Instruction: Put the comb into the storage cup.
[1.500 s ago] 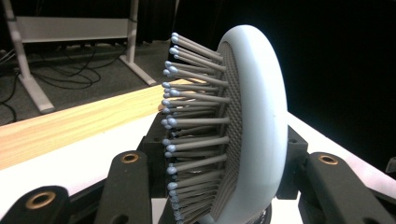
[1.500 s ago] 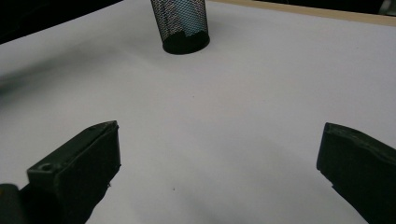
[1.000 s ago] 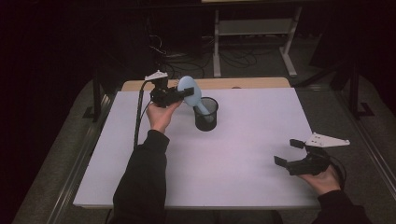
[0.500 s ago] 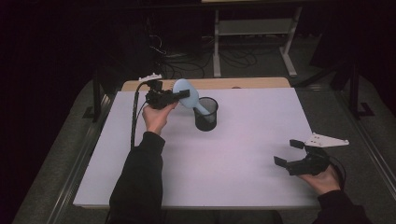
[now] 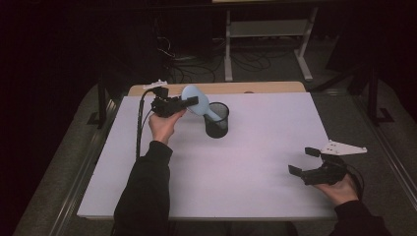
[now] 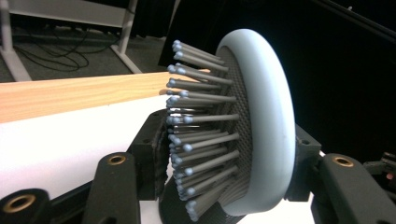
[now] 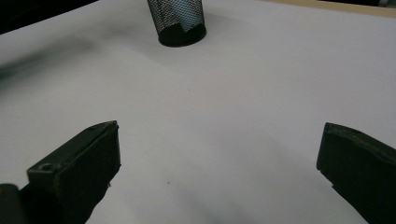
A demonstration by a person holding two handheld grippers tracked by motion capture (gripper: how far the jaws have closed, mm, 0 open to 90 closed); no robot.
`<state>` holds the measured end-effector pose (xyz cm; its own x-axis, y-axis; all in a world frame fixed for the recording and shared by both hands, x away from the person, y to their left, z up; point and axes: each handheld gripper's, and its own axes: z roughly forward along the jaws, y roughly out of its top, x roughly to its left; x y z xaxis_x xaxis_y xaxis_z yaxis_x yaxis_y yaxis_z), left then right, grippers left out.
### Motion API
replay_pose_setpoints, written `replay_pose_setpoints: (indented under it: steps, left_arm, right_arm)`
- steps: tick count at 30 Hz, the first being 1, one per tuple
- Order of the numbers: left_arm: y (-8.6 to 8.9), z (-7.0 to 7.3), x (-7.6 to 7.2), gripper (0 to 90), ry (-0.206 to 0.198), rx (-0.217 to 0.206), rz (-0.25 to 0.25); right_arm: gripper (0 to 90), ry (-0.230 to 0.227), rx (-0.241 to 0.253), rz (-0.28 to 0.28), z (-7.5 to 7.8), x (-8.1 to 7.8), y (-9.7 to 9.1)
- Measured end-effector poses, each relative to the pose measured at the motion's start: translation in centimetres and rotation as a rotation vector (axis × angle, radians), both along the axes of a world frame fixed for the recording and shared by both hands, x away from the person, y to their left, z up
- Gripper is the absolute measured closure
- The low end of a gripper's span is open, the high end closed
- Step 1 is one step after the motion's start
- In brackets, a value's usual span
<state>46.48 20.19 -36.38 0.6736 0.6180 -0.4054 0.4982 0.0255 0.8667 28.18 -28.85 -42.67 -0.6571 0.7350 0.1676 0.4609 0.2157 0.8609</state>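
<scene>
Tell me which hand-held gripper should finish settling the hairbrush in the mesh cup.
Left. The left hand-held gripper has the hairbrush head between its just-opening jaws, its handle already in the mesh cup. The right hand-held gripper sits open and empty, far across the table.

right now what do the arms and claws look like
Both forearms wear dark sleeves. The left claw is black with brass-coloured screw holes in its two jaws, a black cable trailing down and a pale plate on top. The right claw is black too, with a grey three-cornered plate.
</scene>
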Motion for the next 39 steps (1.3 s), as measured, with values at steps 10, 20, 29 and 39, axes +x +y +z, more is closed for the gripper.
replay_pose_setpoints:
  steps: [10, 20, 29, 39]
  left_arm:
    - [1.3, 0.0, -1.3, 30.6, -0.052, 0.010, -0.001]
    - [1.7, 0.2, -2.4, 6.7, -0.095, 0.040, -0.029]
    - [2.3, 0.0, -3.8, 0.0, -0.137, 0.093, -0.030]
    - [3.6, -0.4, -5.1, 0.0, -0.164, 0.108, -0.003]
  right_arm:
    - [0.0, 0.001, -0.014, 0.005, -0.1, 0.0, 0.2]
    - [0.0, 0.006, -0.020, 0.006, -0.1, 0.1, 0.3]
    - [0.0, 0.007, -0.027, 0.009, -0.2, 0.1, 0.4]
    - [0.0, 0.004, -0.027, 0.007, -0.2, 0.1, 0.4]
